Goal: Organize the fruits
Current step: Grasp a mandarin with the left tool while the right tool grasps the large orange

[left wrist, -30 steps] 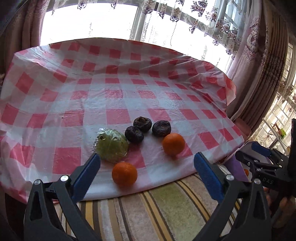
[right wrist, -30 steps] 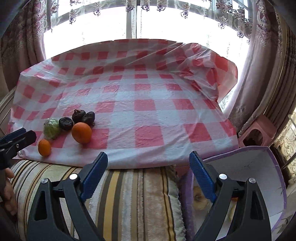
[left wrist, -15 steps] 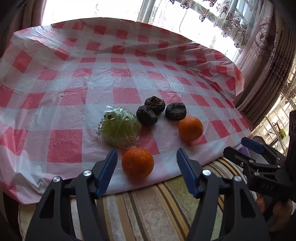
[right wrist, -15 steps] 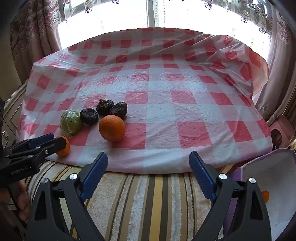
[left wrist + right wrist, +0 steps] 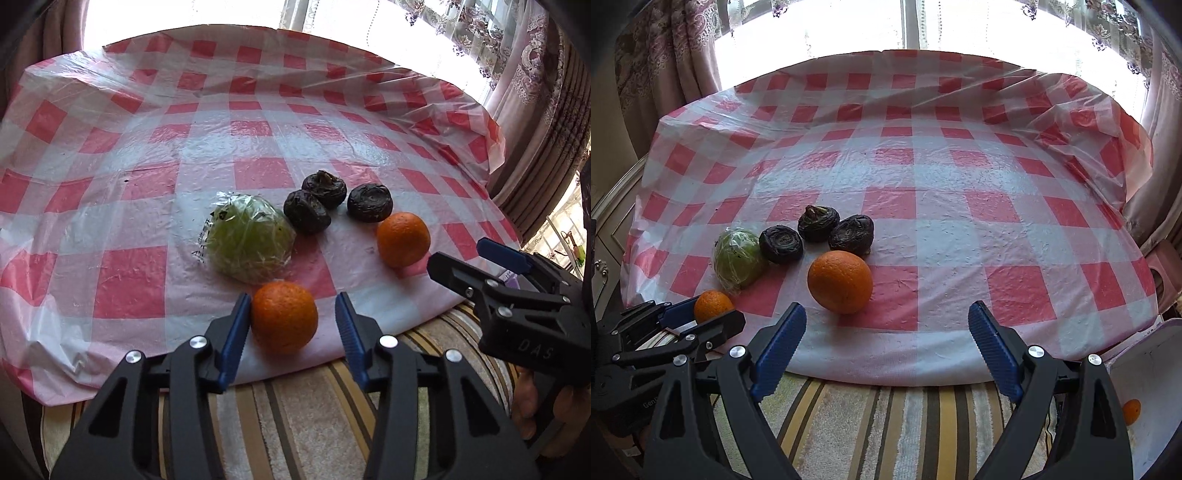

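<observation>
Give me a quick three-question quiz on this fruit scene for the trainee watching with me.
1. True or false: the left hand-held gripper has the near orange between its closing jaws.
2. How many dark wrinkled fruits lie on the checked tablecloth?
3. Which fruit lies nearest the right hand-held gripper: A) the wrapped green fruit, B) the far orange, C) a dark fruit?

Key: 1 true, with a gap showing at the right pad; 2 three; 3 B.
</observation>
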Available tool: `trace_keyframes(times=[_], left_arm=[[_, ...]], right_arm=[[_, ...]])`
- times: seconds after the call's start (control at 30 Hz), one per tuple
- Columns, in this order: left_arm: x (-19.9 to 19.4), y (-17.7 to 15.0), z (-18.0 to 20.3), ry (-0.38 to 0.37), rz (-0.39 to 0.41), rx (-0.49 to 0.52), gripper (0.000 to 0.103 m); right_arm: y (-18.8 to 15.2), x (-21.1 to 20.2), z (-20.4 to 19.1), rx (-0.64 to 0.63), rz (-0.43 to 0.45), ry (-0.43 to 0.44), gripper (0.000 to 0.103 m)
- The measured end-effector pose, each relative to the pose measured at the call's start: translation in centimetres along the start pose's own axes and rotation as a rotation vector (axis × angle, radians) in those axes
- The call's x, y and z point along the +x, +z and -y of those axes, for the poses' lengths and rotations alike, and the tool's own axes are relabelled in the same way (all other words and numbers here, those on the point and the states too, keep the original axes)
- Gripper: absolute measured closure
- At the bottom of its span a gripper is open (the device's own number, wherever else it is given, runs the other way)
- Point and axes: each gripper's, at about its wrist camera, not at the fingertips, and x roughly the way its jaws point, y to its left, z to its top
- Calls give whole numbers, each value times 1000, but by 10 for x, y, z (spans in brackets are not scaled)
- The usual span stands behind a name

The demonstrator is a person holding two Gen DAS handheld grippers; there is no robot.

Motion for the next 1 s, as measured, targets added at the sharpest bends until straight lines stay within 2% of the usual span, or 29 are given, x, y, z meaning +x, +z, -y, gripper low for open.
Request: trace_keyframes(times=[0.43,0.47,0.5,0.53,0.87,1.0], left_arm=[[-2,-2,-3,-7,6,-18,57],[-1,-2,-3,-8,3,-18,59],[-1,-2,-2,-10,2,-16,65],[0,-2,-2,-8,0,-16,65],[0,-2,-2,-8,0,-16,65],[0,-2,-2,-8,0,-15,66]], right_arm=[[10,24,-10,-16,-41,23,16],[10,26,-12,-20,-44,24,16],[11,27,-13,-26,-46,25,17],[12,29,-15,-31,-48,24,17],[15,43,-26,-63,-78,28,37],[14,47,-28,-74,-94,31,49]])
